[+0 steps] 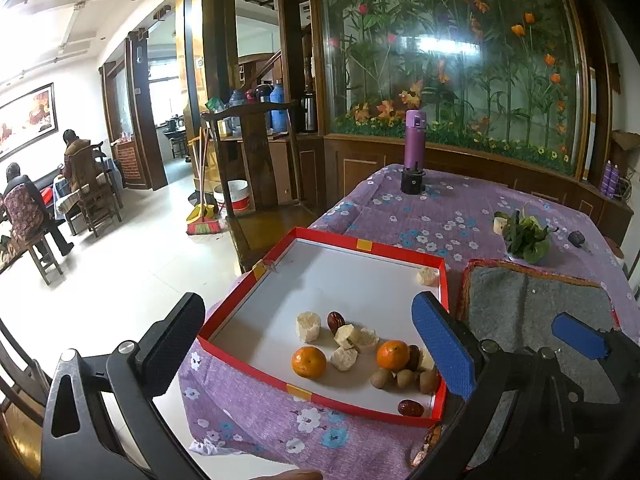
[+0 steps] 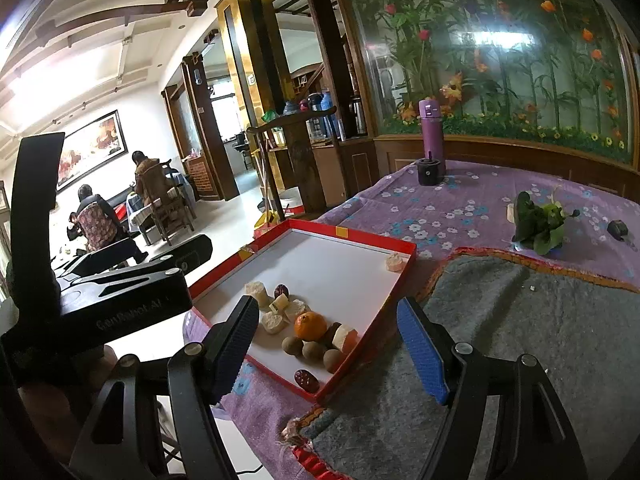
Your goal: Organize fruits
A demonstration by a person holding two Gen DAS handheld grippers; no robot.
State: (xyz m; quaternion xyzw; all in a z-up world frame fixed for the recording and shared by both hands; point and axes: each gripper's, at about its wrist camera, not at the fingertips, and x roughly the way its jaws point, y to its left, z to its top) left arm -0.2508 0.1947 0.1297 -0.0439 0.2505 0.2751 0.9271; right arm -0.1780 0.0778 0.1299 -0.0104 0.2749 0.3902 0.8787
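Note:
A red-rimmed white tray (image 1: 362, 245) (image 2: 342, 232) lies on the purple flowered tablecloth. It holds two mandarins (image 1: 308, 362) (image 1: 393, 355), of which one shows in the right wrist view (image 2: 310, 325), plus pale fruit chunks (image 1: 308, 326) (image 2: 274, 322), red dates (image 1: 411, 407) (image 2: 306, 380) and brown round fruits (image 1: 382, 380) (image 2: 292, 346). One pale chunk (image 1: 425, 277) (image 2: 394, 261) sits alone at the tray's far corner. My left gripper (image 1: 308, 344) is open and empty, above the tray's near edge. My right gripper (image 2: 328, 344) is open and empty, over the tray's near right corner.
A grey felt mat (image 1: 532, 312) (image 2: 520, 340) with a red-orange border lies right of the tray. Farther back stand a purple bottle (image 1: 416, 140) (image 2: 430, 134), a black cup (image 1: 413, 181), leafy greens (image 1: 524, 236) (image 2: 538, 224) and a key fob (image 1: 578, 239). The table edge drops off left.

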